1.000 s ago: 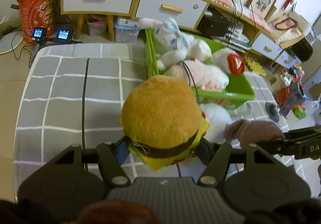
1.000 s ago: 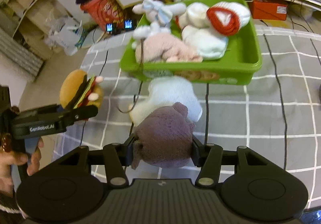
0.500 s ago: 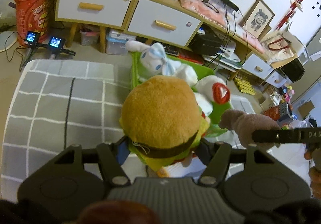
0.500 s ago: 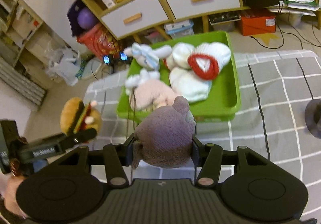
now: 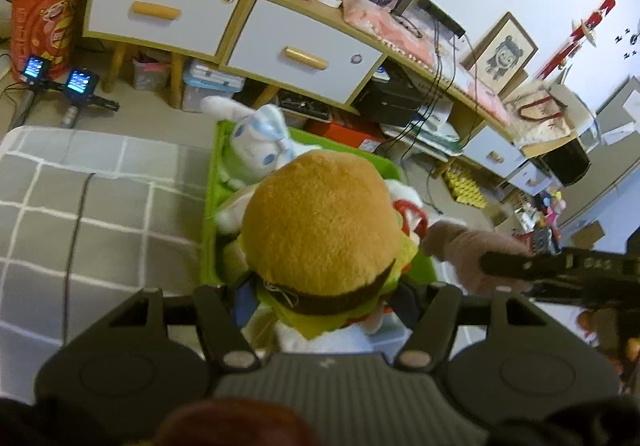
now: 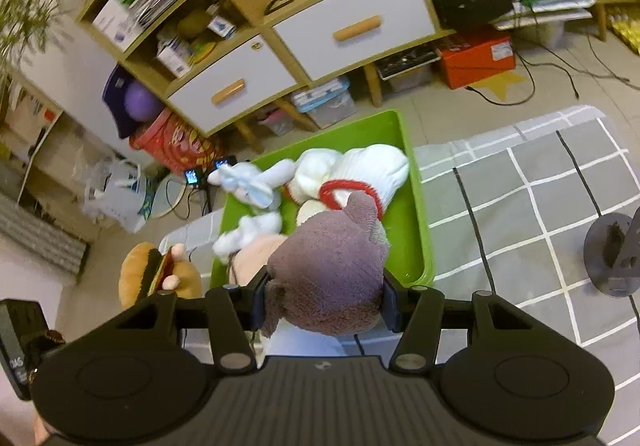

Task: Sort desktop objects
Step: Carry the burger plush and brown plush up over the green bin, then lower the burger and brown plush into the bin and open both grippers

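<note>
Burger plush (image 5: 320, 230) clamped in left gripper (image 5: 324, 302); mauve plush (image 6: 328, 266) in right gripper (image 6: 326, 304)

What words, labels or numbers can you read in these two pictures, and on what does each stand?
None reads clearly.
Right gripper, side: white letters, blurred.
Red bin: printing, blurred.
Orange box: label too small.
Shelf boxes: print too small.
</note>
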Available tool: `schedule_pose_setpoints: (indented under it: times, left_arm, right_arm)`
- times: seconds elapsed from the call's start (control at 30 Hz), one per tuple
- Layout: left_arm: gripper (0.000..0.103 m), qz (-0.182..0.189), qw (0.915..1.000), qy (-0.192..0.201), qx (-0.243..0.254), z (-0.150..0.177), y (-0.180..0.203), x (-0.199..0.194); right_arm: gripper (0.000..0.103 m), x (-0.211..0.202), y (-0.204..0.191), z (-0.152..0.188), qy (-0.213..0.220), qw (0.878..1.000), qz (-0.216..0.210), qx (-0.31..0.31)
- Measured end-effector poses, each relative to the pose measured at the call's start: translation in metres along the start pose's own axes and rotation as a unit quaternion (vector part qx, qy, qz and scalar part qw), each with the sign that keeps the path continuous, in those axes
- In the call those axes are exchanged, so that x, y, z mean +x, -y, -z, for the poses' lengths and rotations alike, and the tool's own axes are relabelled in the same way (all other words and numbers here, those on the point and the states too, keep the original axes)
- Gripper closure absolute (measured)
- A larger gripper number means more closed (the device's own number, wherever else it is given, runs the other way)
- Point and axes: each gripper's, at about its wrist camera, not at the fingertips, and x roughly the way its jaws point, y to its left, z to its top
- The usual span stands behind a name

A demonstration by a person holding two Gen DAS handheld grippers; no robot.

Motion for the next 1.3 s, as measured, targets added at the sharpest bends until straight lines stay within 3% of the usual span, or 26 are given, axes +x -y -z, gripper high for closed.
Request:
schedule_pose_setpoints:
  times: [0.47, 0.73, 0.9, 1.3]
  left_arm:
    - [0.039, 0.038, 0.9991, -0.001, -0.02, -0.014, 0.018, 0.063]
    - [0.039, 0.038, 0.9987, 0.006, -0.034, -0.014, 0.011, 0.089]
    - [0.039, 0.051, 0.997, 0.013, -0.058, -0.016, 0.001, 0.099]
    - [0.039, 0.046, 0.9943, 0.038, -0.089, -0.019, -0.004, 0.112]
  right_arm:
    - [0.049, 0.061, 0.011, -0.011, -0.019, 1.0, 0.015, 0.019]
    - [0.049, 0.089, 0.022, -0.012, -0.026, 0.999, 0.021, 0.031]
    - [0.049, 0.096, 0.027, -0.011, -0.031, 0.999, 0.013, 0.036]
    - [0.048, 0.099, 0.015, -0.007, -0.043, 0.998, 0.042, -0.017]
